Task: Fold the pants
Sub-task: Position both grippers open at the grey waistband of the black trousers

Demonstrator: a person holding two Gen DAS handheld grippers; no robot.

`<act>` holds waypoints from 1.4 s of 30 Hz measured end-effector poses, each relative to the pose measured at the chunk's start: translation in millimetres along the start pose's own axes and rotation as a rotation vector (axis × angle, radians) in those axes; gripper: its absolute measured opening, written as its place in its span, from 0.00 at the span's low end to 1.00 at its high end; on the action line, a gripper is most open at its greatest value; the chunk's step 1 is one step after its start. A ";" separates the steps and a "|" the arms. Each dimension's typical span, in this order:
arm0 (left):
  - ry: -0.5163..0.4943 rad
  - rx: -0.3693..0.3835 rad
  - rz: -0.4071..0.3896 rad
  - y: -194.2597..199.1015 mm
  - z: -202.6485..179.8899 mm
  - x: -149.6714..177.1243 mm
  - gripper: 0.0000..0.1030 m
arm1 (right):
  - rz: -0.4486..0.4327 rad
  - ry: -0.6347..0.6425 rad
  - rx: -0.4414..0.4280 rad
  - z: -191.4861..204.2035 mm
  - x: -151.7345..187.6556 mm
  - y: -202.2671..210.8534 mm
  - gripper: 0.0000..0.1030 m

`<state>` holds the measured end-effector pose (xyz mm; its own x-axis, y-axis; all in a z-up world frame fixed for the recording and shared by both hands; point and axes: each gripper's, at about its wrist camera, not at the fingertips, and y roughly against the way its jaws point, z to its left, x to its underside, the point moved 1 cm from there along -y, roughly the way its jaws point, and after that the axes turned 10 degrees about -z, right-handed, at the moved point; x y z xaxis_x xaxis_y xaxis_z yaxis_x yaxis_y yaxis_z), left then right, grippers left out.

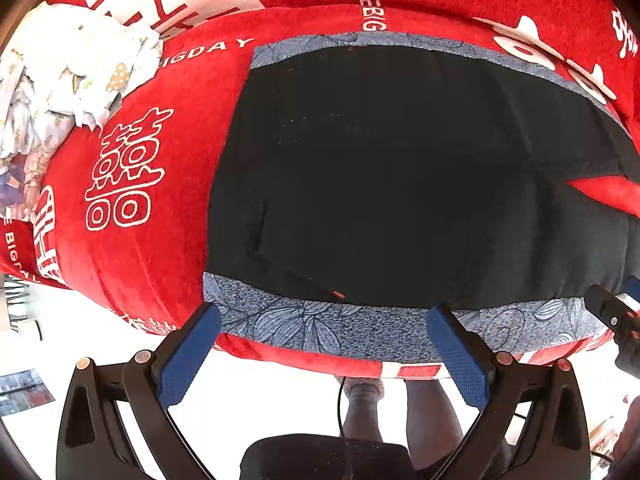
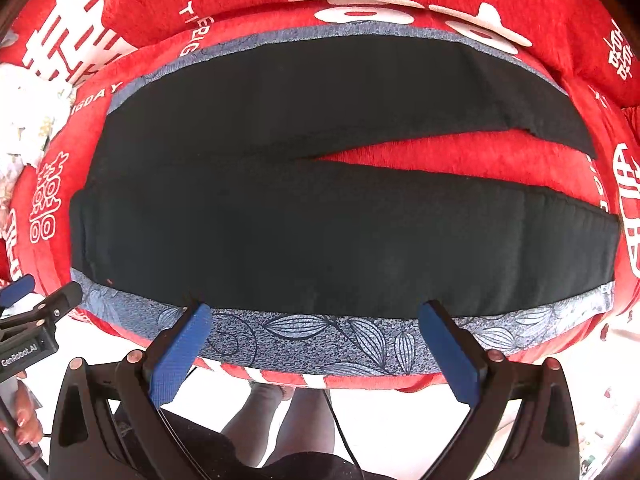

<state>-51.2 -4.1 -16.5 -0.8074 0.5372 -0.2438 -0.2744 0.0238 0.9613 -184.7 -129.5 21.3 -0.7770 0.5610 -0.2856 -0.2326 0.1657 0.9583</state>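
A pair of black pants [image 2: 304, 216] lies spread flat in front of you on a red plush cover [image 2: 440, 152] printed with white characters and lettering, waist toward your left and the 2 legs running off to your right. The legs part in a narrow V, and a wedge of red shows between them. A blue-grey floral band [image 2: 320, 340] runs along the near edge of the pants, and a matching band [image 2: 320, 34] borders the far edge. In the left wrist view, the pants [image 1: 400, 168] fill the middle of the frame with the near floral band [image 1: 320, 328] just beyond your fingers. Your left gripper [image 1: 324, 328] has its 2 blue-padded fingers spread wide, holding nothing, their tips poised at the near floral band close to the waist end. Your right gripper [image 2: 316, 328] is likewise spread wide and holds nothing, its tips at the same band farther along the near leg. Whether either set of tips actually touches the cloth cannot be told. Each gripper shows at the edge of the other's view. A crumpled pale patterned cloth [image 1: 68, 80] sits on the red cover, well apart from the pants, to the far left. Below the edge of the cover you can see your own legs [image 2: 280, 420] over a pale floor [image 1: 280, 400].
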 end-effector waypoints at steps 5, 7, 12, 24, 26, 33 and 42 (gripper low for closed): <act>0.012 0.000 0.005 -2.8 4.4 -0.2 1.00 | 0.005 -0.002 0.004 3.8 -0.3 -1.0 1.00; 0.013 -0.001 0.002 -2.5 6.0 -0.3 1.00 | 0.006 0.001 0.006 4.5 -1.2 -1.2 1.00; 0.015 0.003 0.001 -1.7 10.1 0.3 1.00 | 0.009 0.008 0.007 9.3 -3.4 -1.7 1.00; 0.035 0.001 0.008 -5.7 22.5 2.5 1.00 | 0.011 0.025 0.005 19.3 -6.0 -3.2 1.00; 0.038 -0.001 0.008 -5.7 23.7 3.0 1.00 | 0.011 0.025 0.006 19.9 -5.8 -3.2 1.00; 0.046 -0.002 0.010 -6.9 27.0 4.3 1.00 | 0.008 0.033 0.004 23.8 -3.7 -2.5 1.00; 0.051 -0.002 0.015 -8.6 28.6 8.8 1.00 | 0.008 0.035 0.005 23.4 -2.8 -2.9 1.00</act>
<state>-41.0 24.6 -23.2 -0.8369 0.4938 -0.2360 -0.2635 0.0143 0.9645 -168.2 -112.7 19.4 -0.7987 0.5337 -0.2778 -0.2233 0.1657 0.9606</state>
